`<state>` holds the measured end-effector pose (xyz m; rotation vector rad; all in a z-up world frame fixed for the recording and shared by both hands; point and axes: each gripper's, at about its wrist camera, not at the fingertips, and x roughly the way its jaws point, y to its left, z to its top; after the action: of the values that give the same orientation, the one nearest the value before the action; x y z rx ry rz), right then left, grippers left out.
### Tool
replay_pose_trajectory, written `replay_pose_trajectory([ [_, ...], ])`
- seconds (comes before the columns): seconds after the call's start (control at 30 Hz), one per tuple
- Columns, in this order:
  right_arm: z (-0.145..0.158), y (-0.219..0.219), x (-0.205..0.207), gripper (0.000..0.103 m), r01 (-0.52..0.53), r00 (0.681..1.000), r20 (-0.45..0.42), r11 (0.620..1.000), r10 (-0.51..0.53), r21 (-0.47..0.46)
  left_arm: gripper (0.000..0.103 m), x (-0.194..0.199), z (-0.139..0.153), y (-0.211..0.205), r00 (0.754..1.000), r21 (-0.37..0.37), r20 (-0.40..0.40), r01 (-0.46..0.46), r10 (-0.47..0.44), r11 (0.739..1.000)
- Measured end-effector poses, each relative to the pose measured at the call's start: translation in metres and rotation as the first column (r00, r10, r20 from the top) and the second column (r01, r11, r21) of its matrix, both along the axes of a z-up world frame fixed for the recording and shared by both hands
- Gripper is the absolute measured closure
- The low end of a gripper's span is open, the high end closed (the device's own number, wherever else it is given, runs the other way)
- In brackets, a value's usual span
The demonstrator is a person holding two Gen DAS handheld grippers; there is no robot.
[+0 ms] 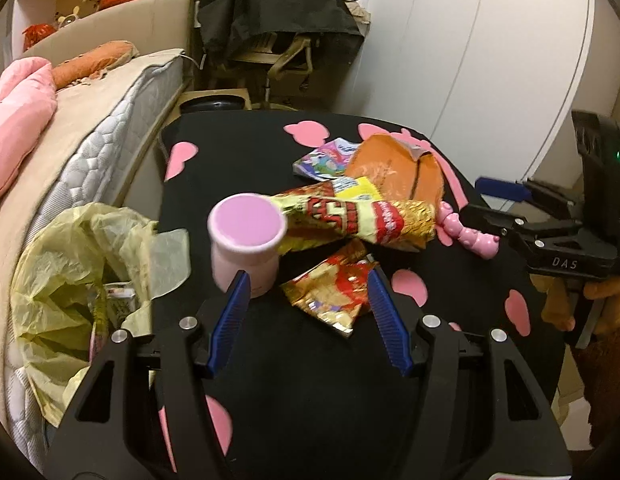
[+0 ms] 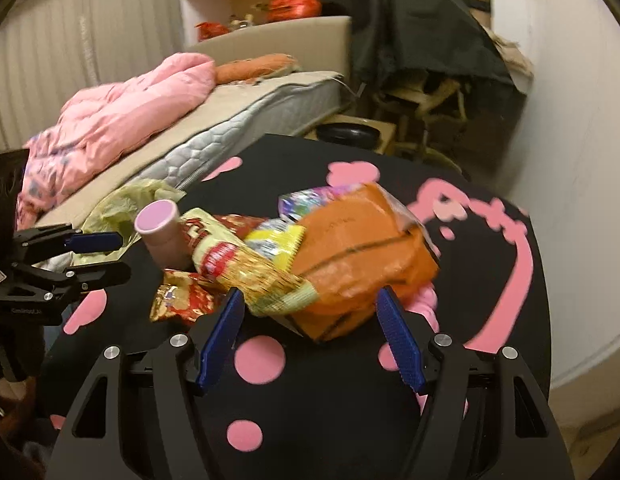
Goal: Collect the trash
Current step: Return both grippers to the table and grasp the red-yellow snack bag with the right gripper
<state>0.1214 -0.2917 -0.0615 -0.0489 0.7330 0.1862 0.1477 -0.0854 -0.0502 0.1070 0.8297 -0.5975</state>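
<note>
The left gripper [image 1: 305,280] hangs over a black table [image 1: 310,380] with pink patches, its blue fingers [image 1: 229,312] spread wide. A pink cup [image 1: 247,240] stands upright at the left fingertip, about 11 o'clock. A small red and gold wrapper [image 1: 330,296] lies between the fingertips. Beyond, at 12 o'clock, a long yellow and red packet [image 1: 358,216] touches the cup rim. A yellow bag [image 1: 61,292] gapes at 9 o'clock. The right gripper [image 1: 506,208] sits at 3 o'clock.

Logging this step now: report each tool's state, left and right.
Left tool: open, holding nothing, over the small red-gold wrapper.
Right tool: open, holding nothing, in front of the orange basketball bag.
</note>
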Motion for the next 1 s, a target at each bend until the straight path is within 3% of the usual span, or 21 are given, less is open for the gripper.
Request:
replay_pose_trajectory([
  [0.17,-0.002,0.047,0.025,0.038,-0.143,0.99,-0.007,0.988,0.143,-0.054,0.046,0.006,-0.006,0.025,0.997,0.002,-0.03,-0.072,0.072,0.997],
  [0.3,-0.013,0.074,0.045,0.038,-0.178,0.984,-0.041,0.972,0.174,-0.153,0.046,0.009,-0.008,0.04,0.994,-0.004,-0.042,-0.105,0.105,0.994],
  [0.33,-0.016,0.078,0.049,0.041,-0.18,0.983,-0.052,0.968,0.174,-0.175,0.046,0.009,-0.009,0.043,0.993,-0.007,-0.043,-0.109,0.109,0.994],
  [0.4,-0.024,0.08,0.055,0.057,-0.189,0.981,-0.085,0.964,0.176,-0.188,0.045,0.008,-0.009,0.046,0.993,-0.012,-0.046,-0.112,0.111,0.994],
  [0.53,-0.025,0.066,0.046,0.069,-0.2,0.978,-0.09,0.974,0.191,-0.103,0.046,0.008,-0.013,0.049,0.993,-0.017,-0.058,-0.108,0.107,0.994],
  [0.63,-0.017,0.048,0.027,0.07,-0.149,0.987,-0.064,0.987,0.146,-0.057,0.046,0.01,-0.018,0.045,0.993,-0.021,-0.072,-0.092,0.09,0.996],
  [0.73,-0.006,0.021,0.006,0.071,-0.084,0.995,-0.045,0.995,0.086,0.047,0.046,0.011,-0.021,0.035,0.995,-0.033,-0.078,-0.057,0.055,0.998],
  [0.9,-0.005,-0.028,-0.024,0.071,0.058,0.996,-0.086,0.964,-0.037,0.259,0.046,0.009,-0.019,0.006,0.998,-0.027,-0.047,0.037,-0.038,0.999],
  [1.0,-0.015,-0.04,-0.041,0.071,0.12,0.99,-0.102,0.958,-0.096,0.259,0.046,0.009,-0.021,-0.016,0.995,-0.001,-0.019,0.095,-0.095,0.996],
])
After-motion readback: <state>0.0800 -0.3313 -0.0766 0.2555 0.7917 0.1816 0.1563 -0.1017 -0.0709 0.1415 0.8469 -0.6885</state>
